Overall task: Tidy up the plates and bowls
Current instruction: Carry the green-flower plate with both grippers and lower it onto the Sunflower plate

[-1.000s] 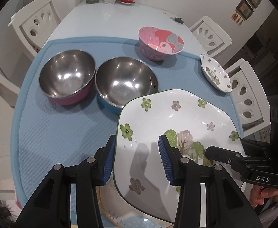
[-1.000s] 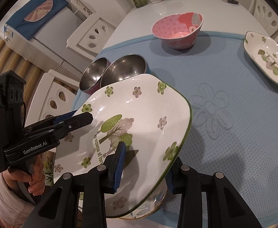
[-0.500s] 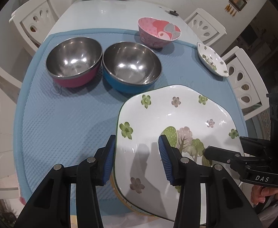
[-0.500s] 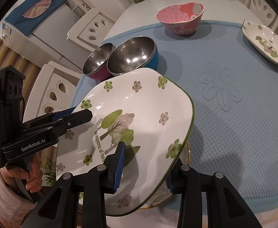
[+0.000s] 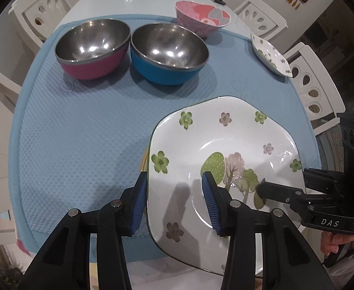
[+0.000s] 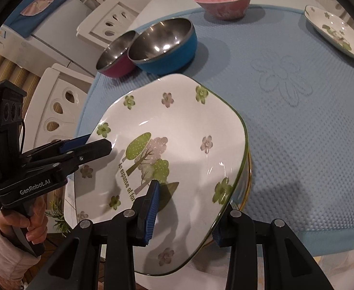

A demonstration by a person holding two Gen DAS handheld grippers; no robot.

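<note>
The left tool (image 5: pixel 174 199) is clamped on one edge of the white square flower-printed plate (image 5: pixel 225 149), and the right tool (image 6: pixel 185 209) grips the opposite edge, each partly closed. The plate sits tilted over a gold-rimmed plate (image 6: pixel 248 169) beneath, on the blue mat (image 5: pixel 80 133).

We have brought the large square white plate with green and pink flowers (image 5: pixel 225 145) down and toward the near edge of the blue textured mat (image 5: pixel 80 145). It now sits low over a gold-rimmed plate (image 6: pixel 248 169), clear of the blue steel bowl (image 5: pixel 168 53).
</note>
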